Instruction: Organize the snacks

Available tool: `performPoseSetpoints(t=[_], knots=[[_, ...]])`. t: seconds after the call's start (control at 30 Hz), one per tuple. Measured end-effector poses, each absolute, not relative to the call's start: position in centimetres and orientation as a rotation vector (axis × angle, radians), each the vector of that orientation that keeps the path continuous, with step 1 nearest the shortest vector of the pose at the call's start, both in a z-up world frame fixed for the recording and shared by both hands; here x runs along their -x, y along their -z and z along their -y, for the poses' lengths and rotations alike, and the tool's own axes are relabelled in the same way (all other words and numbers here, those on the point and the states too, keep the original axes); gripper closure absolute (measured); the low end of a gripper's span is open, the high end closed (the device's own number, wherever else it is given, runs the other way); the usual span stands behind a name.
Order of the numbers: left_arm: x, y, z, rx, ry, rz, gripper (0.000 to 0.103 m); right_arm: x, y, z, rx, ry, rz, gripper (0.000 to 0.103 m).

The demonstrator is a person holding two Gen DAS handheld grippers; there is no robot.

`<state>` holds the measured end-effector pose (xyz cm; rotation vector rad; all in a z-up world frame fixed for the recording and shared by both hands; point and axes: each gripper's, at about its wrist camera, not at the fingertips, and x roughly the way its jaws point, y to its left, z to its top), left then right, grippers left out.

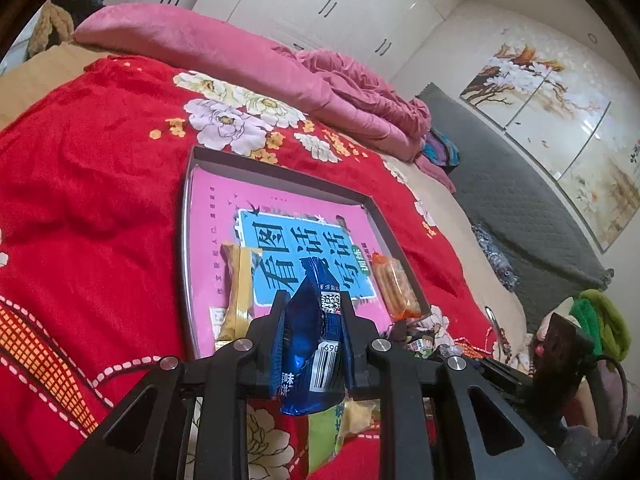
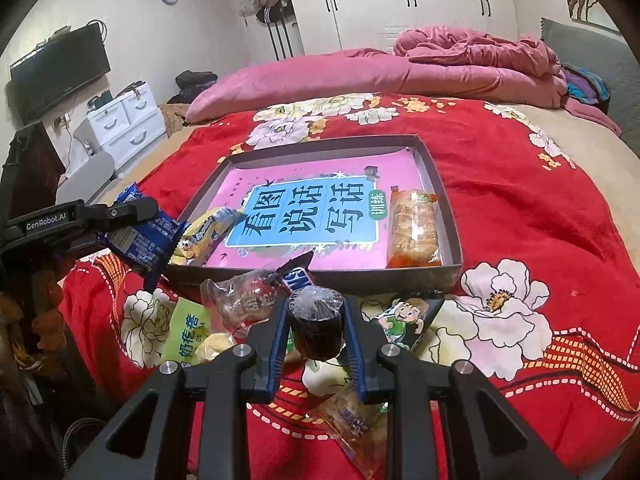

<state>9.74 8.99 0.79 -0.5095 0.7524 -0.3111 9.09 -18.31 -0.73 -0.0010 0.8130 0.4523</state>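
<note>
A shallow grey box [image 2: 448, 216] with a pink and blue book lining its bottom lies on the red bed; it also shows in the left wrist view [image 1: 188, 216]. In it lie a yellow snack pack [image 2: 208, 232] at the left and an orange cracker pack [image 2: 412, 228] at the right. My left gripper [image 1: 314, 320] is shut on a blue snack packet [image 1: 308, 340], held near the box's near left corner; it shows in the right wrist view too [image 2: 140, 236]. My right gripper [image 2: 316, 320] is shut on a dark round wrapped snack [image 2: 316, 324] just in front of the box.
Several loose snack packs lie on the red floral bedspread [image 2: 540, 240] in front of the box: a green pack [image 2: 188, 332], a clear wrapped one [image 2: 244, 300], a cartoon pack [image 2: 408, 316]. A pink quilt [image 2: 360, 72] lies behind. White drawers [image 2: 120, 120] stand at left.
</note>
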Motion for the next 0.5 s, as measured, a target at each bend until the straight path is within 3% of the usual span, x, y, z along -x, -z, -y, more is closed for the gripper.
performPoseSetpoints(t=[0.5], knots=[[-10.5, -0.9, -8.5, 0.497, 0.298, -0.751, 0.08, -10.5, -0.2, 19.7, -0.035, -0.417, -0.784, 0.076]])
